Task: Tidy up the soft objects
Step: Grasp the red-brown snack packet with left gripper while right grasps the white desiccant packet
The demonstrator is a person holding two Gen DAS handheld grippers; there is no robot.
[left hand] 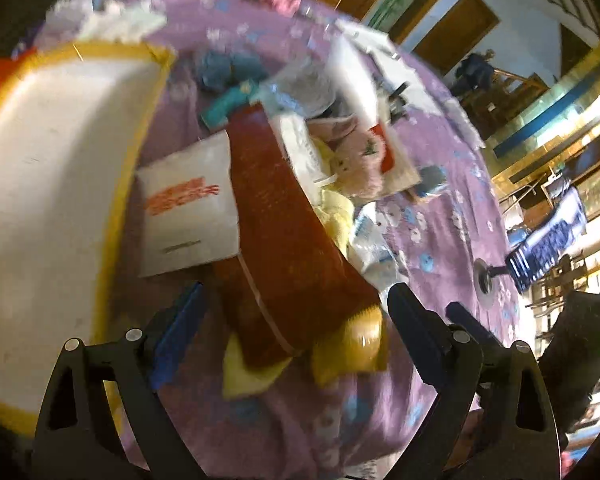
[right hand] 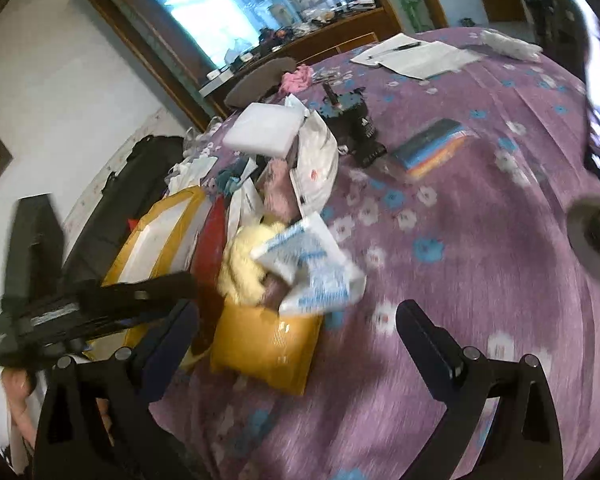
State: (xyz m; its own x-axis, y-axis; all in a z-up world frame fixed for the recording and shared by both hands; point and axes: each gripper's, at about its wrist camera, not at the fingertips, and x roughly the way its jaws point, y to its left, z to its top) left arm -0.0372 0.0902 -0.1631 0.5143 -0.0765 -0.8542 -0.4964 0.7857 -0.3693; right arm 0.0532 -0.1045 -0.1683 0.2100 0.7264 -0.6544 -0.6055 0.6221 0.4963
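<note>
Both tools out over the purple flowered tabletop (right hand: pixel 460 240), pile of soft stuff right ahead. Left tool (left hand: pixel 296 320) is spread wide, nothing in it, and the red padded packet (left hand: pixel 276 232) lies straight btwn its fingers, long axis running away from the tool, near end tipped w/ a yellow corner (left hand: pixel 348 348) that sits just inside the gap. So that packet's lined up end-on for the left, not crosswise; a straight push fwd would put the jaws either side of it, I reckon. White envelope w/ orange print (left hand: pixel 188 208) sits just beside the packet on its left, touching or nearly, blur makes it hard to call. Beyond: pale yellow plush (right hand: pixel 244 264) and pink plush (left hand: pixel 360 168) jumbled w/ white poly bags. Right tool (right hand: pixel 300 312) also wide, empty, w/ the mustard mailer (right hand: pixel 264 348) ahead and to its left side, closer to its left finger. Left tool's nearer the red packet; right one's better placed for the mailer.
</note>
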